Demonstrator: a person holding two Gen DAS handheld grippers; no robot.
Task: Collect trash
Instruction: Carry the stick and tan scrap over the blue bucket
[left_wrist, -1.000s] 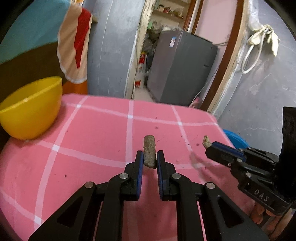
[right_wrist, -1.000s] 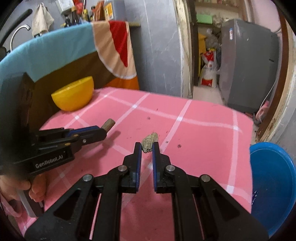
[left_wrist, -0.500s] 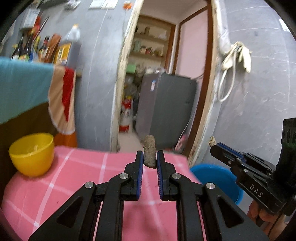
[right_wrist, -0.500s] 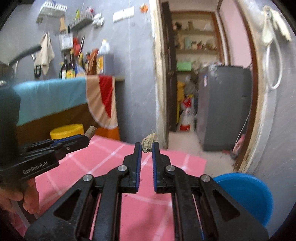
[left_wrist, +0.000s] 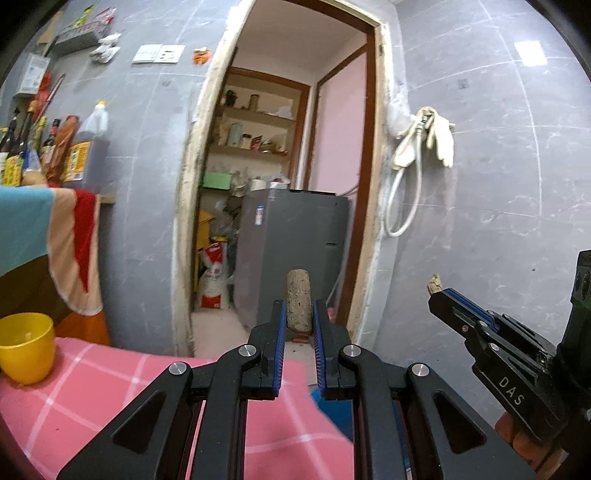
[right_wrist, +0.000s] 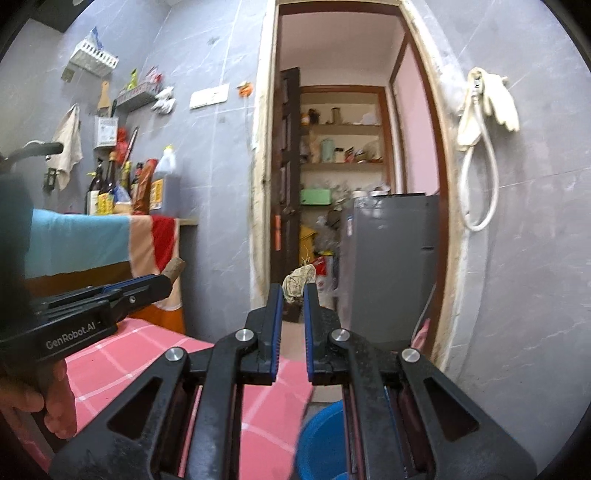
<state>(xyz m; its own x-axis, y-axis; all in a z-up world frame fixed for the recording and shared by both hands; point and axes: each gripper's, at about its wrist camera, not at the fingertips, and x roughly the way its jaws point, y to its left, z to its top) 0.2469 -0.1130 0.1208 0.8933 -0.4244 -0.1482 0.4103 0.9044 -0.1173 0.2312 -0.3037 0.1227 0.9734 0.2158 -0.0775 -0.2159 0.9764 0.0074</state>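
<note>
My left gripper (left_wrist: 298, 314) is shut on a brown cork-like cylinder (left_wrist: 297, 300), held upright in the air above the pink checked tablecloth (left_wrist: 92, 387). It also shows in the right wrist view (right_wrist: 173, 266). My right gripper (right_wrist: 293, 295) is shut on a crumpled beige scrap (right_wrist: 298, 280), also lifted; its tip shows in the left wrist view (left_wrist: 436, 285). A blue tub (right_wrist: 325, 439) sits on the floor below the table's right edge, partly hidden by the fingers.
A yellow bowl (left_wrist: 26, 347) stands at the table's far left. Ahead is an open doorway with a grey appliance (left_wrist: 291, 254) and shelves. A striped cloth (left_wrist: 70, 243) hangs over the counter at left. A hose and gloves (left_wrist: 421, 147) hang on the grey wall.
Both grippers have risen and tilted up from the table with their pieces still held. The view now faces the doorway, and the table has dropped to the bottom of the frames.
</note>
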